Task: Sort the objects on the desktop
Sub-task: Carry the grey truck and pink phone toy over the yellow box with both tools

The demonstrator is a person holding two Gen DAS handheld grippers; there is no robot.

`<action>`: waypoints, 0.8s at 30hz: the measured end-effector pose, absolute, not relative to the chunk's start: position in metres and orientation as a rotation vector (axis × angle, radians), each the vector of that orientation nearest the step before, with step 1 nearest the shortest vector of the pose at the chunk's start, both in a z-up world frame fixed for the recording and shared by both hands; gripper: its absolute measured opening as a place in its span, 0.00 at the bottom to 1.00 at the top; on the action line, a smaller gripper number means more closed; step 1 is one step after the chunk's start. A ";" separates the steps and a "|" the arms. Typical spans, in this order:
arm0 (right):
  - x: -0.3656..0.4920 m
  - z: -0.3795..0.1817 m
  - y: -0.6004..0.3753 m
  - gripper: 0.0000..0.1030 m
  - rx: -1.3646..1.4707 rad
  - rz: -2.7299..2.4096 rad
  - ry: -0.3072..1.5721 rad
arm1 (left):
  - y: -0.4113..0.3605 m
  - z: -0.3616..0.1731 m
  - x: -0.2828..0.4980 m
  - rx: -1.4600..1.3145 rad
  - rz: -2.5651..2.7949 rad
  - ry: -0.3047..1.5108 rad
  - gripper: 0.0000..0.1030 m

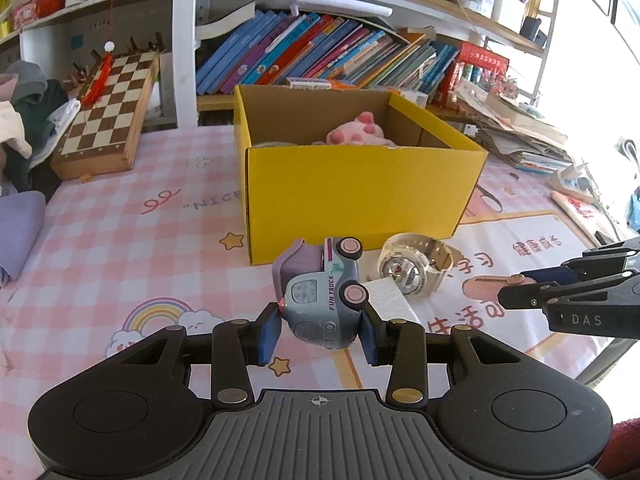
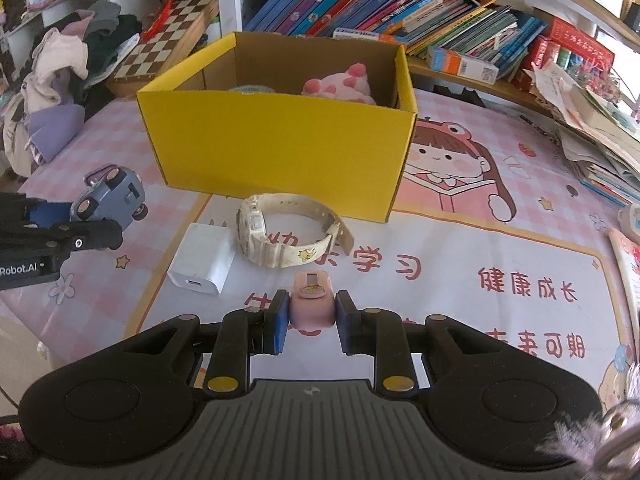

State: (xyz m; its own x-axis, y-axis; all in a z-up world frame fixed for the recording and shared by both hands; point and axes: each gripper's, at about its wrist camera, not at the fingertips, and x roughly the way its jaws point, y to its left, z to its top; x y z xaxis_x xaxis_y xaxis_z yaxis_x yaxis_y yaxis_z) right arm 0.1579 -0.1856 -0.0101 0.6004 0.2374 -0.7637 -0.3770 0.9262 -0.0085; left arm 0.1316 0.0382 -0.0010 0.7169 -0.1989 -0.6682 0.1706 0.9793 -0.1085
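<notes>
My left gripper (image 1: 320, 330) is shut on a blue-grey toy truck (image 1: 320, 292), lifted on its side above the tablecloth; the same truck (image 2: 114, 196) shows at the left of the right wrist view. My right gripper (image 2: 311, 322) is shut on a small pink oblong object (image 2: 311, 304), which also shows in the left wrist view as the pink object (image 1: 486, 283). Ahead stands an open yellow cardboard box (image 1: 360, 192) (image 2: 280, 140) holding a pink plush toy (image 1: 360, 132) (image 2: 340, 84). A cream wristwatch (image 1: 416, 264) (image 2: 280, 232) and a white charger block (image 2: 204, 258) lie before the box.
A chessboard case (image 1: 108, 112) leans at the back left beside a pile of clothes (image 2: 64, 80). Rows of books (image 1: 320, 52) fill the shelf behind the box. Stacked papers and books (image 2: 592, 128) crowd the right edge. The pink checked tablecloth (image 1: 120, 240) covers the desk.
</notes>
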 end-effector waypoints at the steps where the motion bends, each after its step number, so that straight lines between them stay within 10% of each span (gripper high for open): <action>1: 0.157 -0.009 -0.187 0.22 -0.172 0.356 0.853 | 0.038 0.000 0.131 -0.040 -0.206 0.740 0.38; 24: 0.177 0.056 -0.183 0.22 -0.156 0.444 0.687 | 0.024 0.059 0.143 -0.006 -0.241 0.554 0.38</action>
